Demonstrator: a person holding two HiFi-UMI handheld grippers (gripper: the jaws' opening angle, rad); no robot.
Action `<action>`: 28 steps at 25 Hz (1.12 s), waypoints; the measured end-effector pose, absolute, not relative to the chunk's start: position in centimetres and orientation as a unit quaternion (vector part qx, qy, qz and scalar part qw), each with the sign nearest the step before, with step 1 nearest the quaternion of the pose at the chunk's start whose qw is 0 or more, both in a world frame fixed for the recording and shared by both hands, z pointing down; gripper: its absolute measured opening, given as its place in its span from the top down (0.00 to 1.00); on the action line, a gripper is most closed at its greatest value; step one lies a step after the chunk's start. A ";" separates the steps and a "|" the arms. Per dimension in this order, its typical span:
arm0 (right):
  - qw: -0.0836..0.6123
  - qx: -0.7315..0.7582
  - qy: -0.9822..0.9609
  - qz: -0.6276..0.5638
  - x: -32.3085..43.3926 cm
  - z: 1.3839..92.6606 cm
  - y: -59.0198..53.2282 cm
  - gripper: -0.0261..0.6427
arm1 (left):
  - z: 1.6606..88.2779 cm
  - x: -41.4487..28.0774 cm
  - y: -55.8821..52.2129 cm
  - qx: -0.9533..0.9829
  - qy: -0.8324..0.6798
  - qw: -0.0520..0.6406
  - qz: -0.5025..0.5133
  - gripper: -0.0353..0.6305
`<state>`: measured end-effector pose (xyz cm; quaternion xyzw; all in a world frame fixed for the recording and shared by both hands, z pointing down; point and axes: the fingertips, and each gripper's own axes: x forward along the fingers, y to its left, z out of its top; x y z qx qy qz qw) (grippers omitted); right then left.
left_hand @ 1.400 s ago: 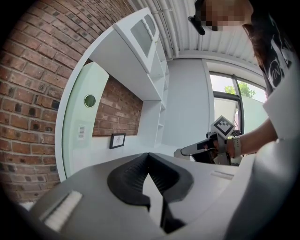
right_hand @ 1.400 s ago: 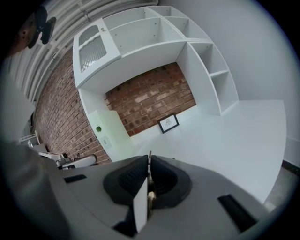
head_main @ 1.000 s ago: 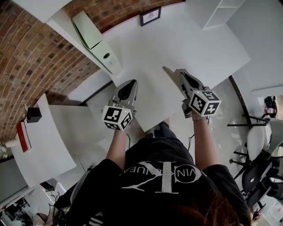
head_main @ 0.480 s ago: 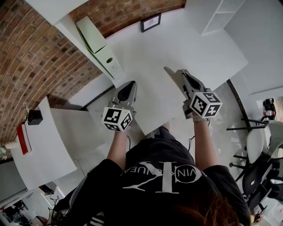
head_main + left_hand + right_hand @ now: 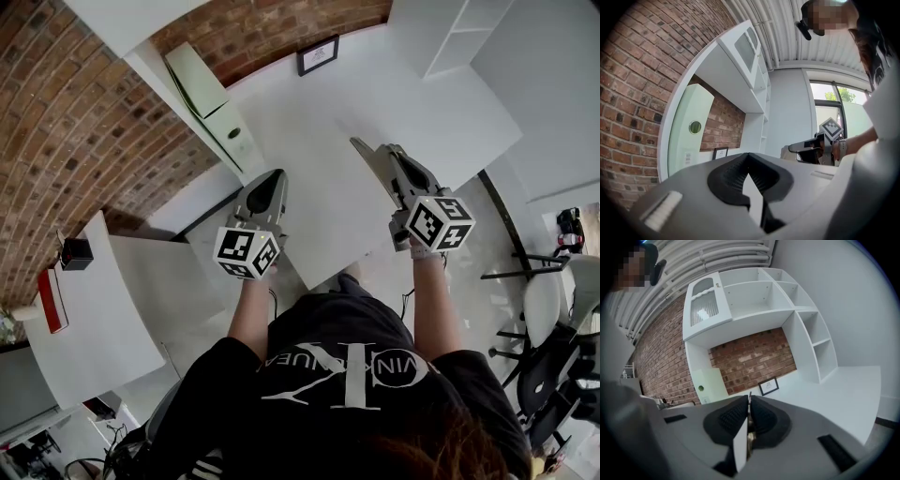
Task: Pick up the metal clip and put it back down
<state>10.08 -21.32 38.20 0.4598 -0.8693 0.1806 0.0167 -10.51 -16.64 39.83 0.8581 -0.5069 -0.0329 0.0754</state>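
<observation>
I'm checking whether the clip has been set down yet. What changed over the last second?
Almost nothing. The head camera tipped slightly, so the picture frame sits a little lower in its view. Both grippers hang over the white table much where they were: the left gripper shut and empty, the right gripper shut on the thin metal clip. Nothing was let go.

I read the table (image 5: 375, 122) as plain white. Behind the table are a red-brown brick wall (image 5: 75, 122) with pale mortar lines, a pale green cabinet (image 5: 192, 80) and a black-framed picture (image 5: 319, 54). Over the table, the left gripper (image 5: 272, 175) and right gripper (image 5: 356, 143) are grey with black ribbed pads (image 5: 729, 420). Their marker cubes (image 5: 247, 251) carry black-and-white squares. The metal clip (image 5: 749, 434) looks silvery with a brassy glint.
</observation>
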 end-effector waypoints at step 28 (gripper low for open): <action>-0.004 0.465 -0.873 0.147 10.0 35.2 -21.7 0.92 | 38.3 -12.9 -16.7 0.842 -0.533 0.061 -0.056 0.93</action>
